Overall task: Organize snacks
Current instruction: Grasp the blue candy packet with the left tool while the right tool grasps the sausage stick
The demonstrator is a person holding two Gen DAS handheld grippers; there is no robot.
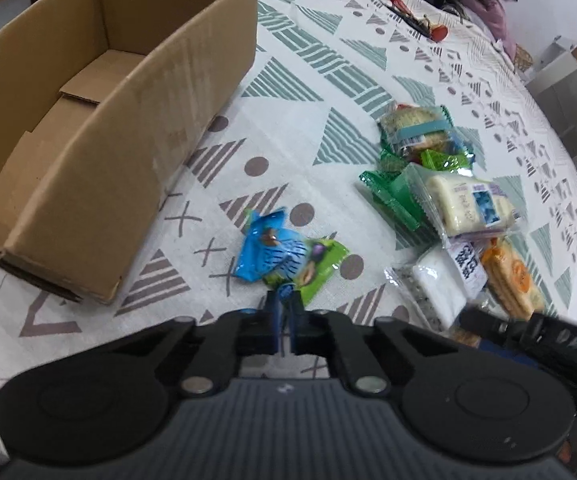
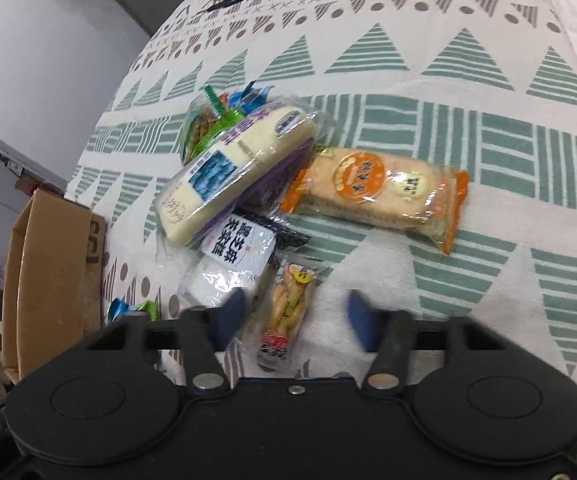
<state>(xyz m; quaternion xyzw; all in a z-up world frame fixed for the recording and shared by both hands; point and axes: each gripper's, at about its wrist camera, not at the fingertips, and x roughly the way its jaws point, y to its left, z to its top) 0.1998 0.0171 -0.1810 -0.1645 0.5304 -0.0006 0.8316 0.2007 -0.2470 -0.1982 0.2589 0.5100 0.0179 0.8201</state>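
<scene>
My left tongs point(image 1: 284, 300) pinched nearly shut on the green packet's point(image 1: 312, 266) near edge, blue packet point(image 1: 266, 250) touching it, my right tongs point(image 2: 294, 314) wide open and empty straddling a small stick-snack packet point(image 2: 288, 312), snack pile point(image 1: 448, 200) beyond on the counter point(image 1: 328, 60), cardboard box point(image 1: 88, 140) left.

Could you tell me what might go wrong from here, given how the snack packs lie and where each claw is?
The left claw is shut on just the corner of the green packet, so it may slip out before reaching the cardboard box. The right claw is open over the small yellow snack pack, which touches the white pack; closing might pinch both.
</scene>
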